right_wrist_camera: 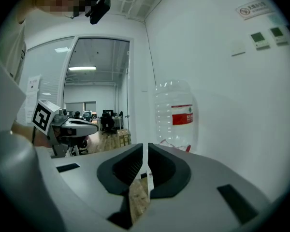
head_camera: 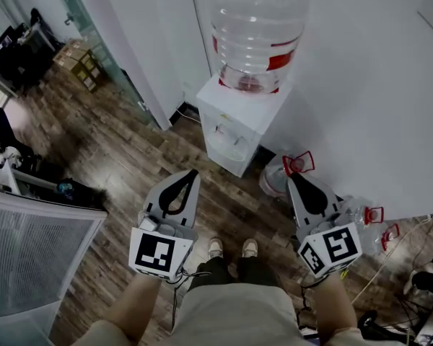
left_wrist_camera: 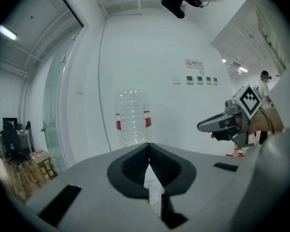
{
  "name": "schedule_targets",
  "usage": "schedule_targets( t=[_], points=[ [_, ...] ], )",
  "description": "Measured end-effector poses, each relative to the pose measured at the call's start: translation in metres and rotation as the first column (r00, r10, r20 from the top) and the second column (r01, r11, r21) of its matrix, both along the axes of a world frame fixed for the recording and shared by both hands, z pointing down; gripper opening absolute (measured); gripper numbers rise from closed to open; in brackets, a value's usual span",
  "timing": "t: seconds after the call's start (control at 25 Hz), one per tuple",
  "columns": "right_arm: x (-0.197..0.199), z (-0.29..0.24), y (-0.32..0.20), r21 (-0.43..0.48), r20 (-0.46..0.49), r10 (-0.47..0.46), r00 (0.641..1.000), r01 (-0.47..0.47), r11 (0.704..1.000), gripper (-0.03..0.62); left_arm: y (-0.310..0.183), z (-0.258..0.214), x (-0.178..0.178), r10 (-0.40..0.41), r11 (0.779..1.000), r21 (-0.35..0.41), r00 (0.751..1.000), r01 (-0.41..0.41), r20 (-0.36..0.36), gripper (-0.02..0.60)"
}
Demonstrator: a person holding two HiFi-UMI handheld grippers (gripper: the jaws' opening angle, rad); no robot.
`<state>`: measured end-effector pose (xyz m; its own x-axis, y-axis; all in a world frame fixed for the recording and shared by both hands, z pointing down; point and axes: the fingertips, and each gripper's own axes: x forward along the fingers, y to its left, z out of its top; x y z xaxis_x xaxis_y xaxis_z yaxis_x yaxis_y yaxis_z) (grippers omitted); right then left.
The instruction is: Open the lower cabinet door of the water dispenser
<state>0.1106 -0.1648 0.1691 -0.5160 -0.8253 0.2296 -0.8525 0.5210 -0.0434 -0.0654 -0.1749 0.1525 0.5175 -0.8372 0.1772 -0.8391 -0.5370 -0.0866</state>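
Observation:
The white water dispenser (head_camera: pixel 239 121) stands against the wall, with a big clear bottle (head_camera: pixel 256 27) with a red label on top. Its taps and drip tray face me. The lower front is steeply foreshortened, so I cannot make out the cabinet door. My left gripper (head_camera: pixel 194 172) hangs over the wood floor short of the dispenser's left side, jaws shut and empty (left_wrist_camera: pixel 149 148). My right gripper (head_camera: pixel 291 176) is level with it on the dispenser's right. Its jaws (right_wrist_camera: pixel 145 148) stand a thin slit apart with nothing between them. The bottle (left_wrist_camera: pixel 132 117) (right_wrist_camera: pixel 176 117) shows ahead in both gripper views.
Empty water bottles with red handles (head_camera: pixel 283 173) (head_camera: pixel 372 215) lie on the floor right of the dispenser, with cables (head_camera: pixel 390 254) beyond. Cardboard boxes (head_camera: pixel 79 63) sit by a glass partition at the far left. A white mesh-fronted unit (head_camera: pixel 29 254) stands at the near left. My shoes (head_camera: pixel 231 249) are below.

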Motion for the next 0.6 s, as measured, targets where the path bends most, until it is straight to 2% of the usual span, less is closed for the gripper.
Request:
schedule_targets(
  t=[0.2, 0.4, 0.6],
  points=[
    [0.001, 0.075, -0.03, -0.053, -0.027, -0.055, 0.998, 0.053, 0.997, 0.141, -0.023, 0.068, 0.005, -0.039, 0.999, -0.015, 0.999, 0.039, 0.017, 0.006],
    [-0.005, 0.175, -0.06, -0.093, -0.033, -0.059, 0.998, 0.056, 0.994, 0.181, -0.044, 0.151, 0.002, -0.081, 0.992, -0.098, 0.996, 0.078, -0.03, 0.006],
    [-0.002, 0.282, -0.092, -0.125, -0.024, -0.02, 1.0, 0.017, 0.992, 0.199, -0.069, 0.23, 0.005, -0.107, 0.987, -0.123, 0.994, 0.102, -0.036, 0.006]
  ],
)
